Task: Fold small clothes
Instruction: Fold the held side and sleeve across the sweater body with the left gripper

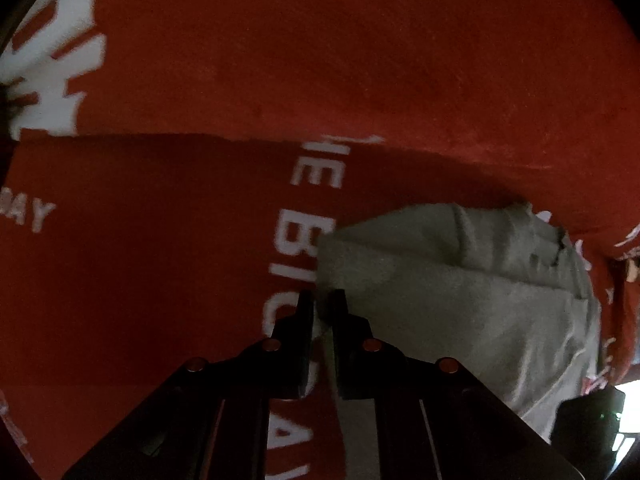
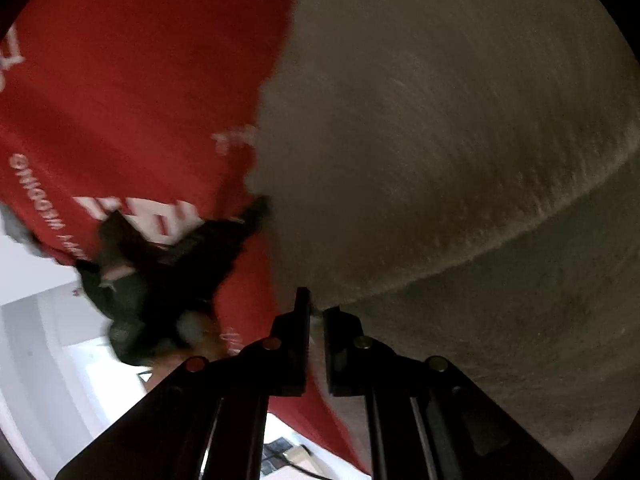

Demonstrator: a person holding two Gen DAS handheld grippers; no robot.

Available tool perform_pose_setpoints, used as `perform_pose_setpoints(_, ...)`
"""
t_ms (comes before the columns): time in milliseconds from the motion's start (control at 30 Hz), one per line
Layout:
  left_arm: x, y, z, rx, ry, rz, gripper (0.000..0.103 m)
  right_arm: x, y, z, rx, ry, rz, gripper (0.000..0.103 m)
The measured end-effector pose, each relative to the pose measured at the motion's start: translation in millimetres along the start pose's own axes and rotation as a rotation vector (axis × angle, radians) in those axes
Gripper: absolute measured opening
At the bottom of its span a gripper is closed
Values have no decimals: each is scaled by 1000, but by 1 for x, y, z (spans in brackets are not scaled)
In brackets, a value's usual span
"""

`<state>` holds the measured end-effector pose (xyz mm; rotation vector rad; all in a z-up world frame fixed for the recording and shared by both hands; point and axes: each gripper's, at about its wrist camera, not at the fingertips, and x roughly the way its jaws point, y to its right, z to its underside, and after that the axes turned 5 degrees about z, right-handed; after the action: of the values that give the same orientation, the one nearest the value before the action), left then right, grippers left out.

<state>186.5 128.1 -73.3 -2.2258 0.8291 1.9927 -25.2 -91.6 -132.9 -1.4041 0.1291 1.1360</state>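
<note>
A small grey-green garment (image 1: 460,292) lies on a red cloth with white lettering (image 1: 160,260). My left gripper (image 1: 322,300) is shut on the garment's left edge, with fabric pinched between its black fingers. In the right wrist view the same garment (image 2: 440,140) fills most of the frame, blurred, with a hem or fold line running across it. My right gripper (image 2: 316,304) is shut on the garment's edge there. The left gripper (image 2: 256,208) shows in the right wrist view as a dark blurred shape touching the garment's left edge.
The red lettered cloth (image 2: 120,100) covers the surface under the garment. A fold in it runs across the left wrist view (image 1: 240,140). A white floor or wall (image 2: 36,320) and a cable (image 2: 296,464) show past the cloth's lower left edge.
</note>
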Motion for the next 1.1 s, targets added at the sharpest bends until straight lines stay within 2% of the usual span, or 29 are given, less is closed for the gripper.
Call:
perform_pose_setpoints(33, -7, 1, 1, 16, 7, -18, 11, -4, 3, 2, 15, -4, -11, 7)
perform_pose_setpoints(67, -11, 3, 2, 24, 17, -27, 11, -14, 4, 3, 5, -3, 18, 8)
perform_pose_setpoints(133, -23, 9, 8, 46, 27, -21, 11, -42, 3, 3, -64, 29, 83, 25)
perform_pose_setpoints(167, -28, 13, 12, 54, 26, -13, 11, -68, 6, 0, -106, 90, 134, 47)
perform_pose_setpoints(200, -33, 18, 19, 65, 25, -1, 11, -89, 10, -4, -116, 145, 172, 56)
perform_pose_setpoints(333, -35, 41, 40, 103, 14, 21, 11, -162, 46, -36, -27, 335, 278, 56)
perform_pose_setpoints(467, -13, 65, 55, 132, -23, -7, 11, -189, 78, -75, 89, 380, 309, 50)
perform_pose_setpoints(533, -7, 61, 61, 122, -39, -38, 11, -189, 87, -84, 126, 370, 306, 28)
perform_pose_setpoints(567, -5, 59, 64, 121, -32, -46, 11, -190, 90, -85, 134, 370, 315, 4)
perform_pose_setpoints(633, -1, 63, 65, 124, -16, -51, 11, -193, 92, -84, 123, 386, 328, 4)
perform_pose_setpoints(700, -3, 64, 66, 134, -28, -72, 11, -196, 93, -81, 111, 405, 405, 1)
perform_pose_setpoints(800, -11, 67, 66, 147, -43, -102, 11, -211, 103, -72, 130, 411, 412, 0)
perform_pose_setpoints(933, -21, 81, 75, 171, -40, -114, 12, -220, 86, -54, 39, 384, 442, 4)
perform_pose_setpoints(967, -22, 85, 78, 180, -44, -119, 19, -221, 82, -47, 11, 377, 462, 5)
perform_pose_setpoints(1000, -24, 90, 82, 190, -48, -129, 33, -222, 79, -41, -7, 371, 474, 10)
perform_pose_setpoints(1033, -26, 96, 87, 198, -45, -139, 75, -224, 78, -32, -22, 365, 479, 16)
perform_pose_setpoints(1067, -30, 100, 91, 204, -28, -147, 96, -226, 77, -26, -27, 361, 480, 36)
perform_pose_setpoints(1100, -35, 104, 95, 215, -9, -146, 96, -228, 77, -18, -28, 360, 478, 55)
